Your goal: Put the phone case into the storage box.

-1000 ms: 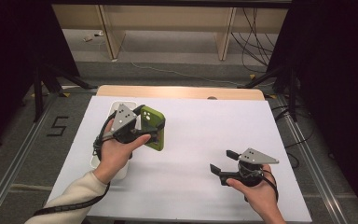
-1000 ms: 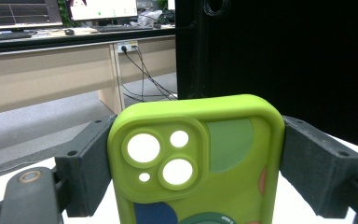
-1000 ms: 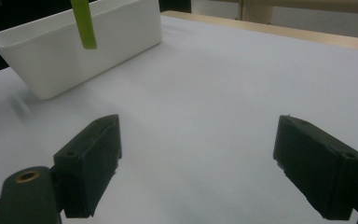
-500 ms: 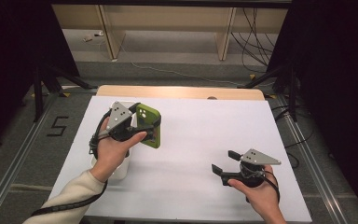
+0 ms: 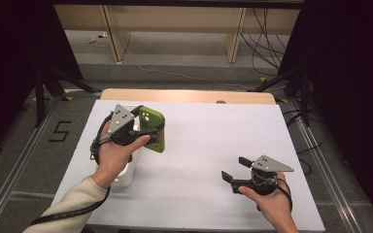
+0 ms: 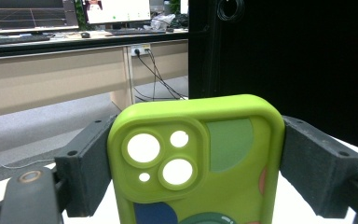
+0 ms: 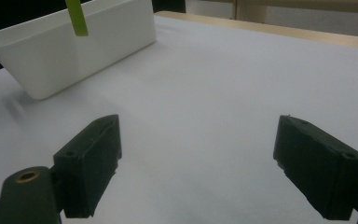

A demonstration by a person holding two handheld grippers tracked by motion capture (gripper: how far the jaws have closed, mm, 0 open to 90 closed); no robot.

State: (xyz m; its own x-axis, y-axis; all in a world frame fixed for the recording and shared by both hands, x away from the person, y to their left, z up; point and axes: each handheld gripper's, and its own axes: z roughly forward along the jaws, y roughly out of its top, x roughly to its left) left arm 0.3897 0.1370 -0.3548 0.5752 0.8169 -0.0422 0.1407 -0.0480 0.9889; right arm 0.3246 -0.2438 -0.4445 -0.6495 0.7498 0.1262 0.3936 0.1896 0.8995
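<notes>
A lime-green phone case [image 5: 154, 138] with round camera cut-outs is held upright above the left part of the white table [image 5: 209, 141]. My left gripper [image 5: 148, 125] is shut on it, one black jaw pressing each long side. In the left gripper view the case [image 6: 196, 140] stands between the jaws, its back towards the camera. My right gripper [image 5: 235, 168] rests low over the table at the front right, open, with bare tabletop between its jaws [image 7: 200, 163]. A thin green edge of the case [image 7: 77, 18] hangs over the bin in the right gripper view.
A white rectangular bin [image 5: 125, 171] stands at the table's left edge under the left hand; it shows as a long white tub [image 7: 74, 51] in the right gripper view. Wooden shelving, cables and black stands lie beyond the table's far edge.
The left hand has drifted very slightly up and left, still holding the case. The right hand has kept still.
</notes>
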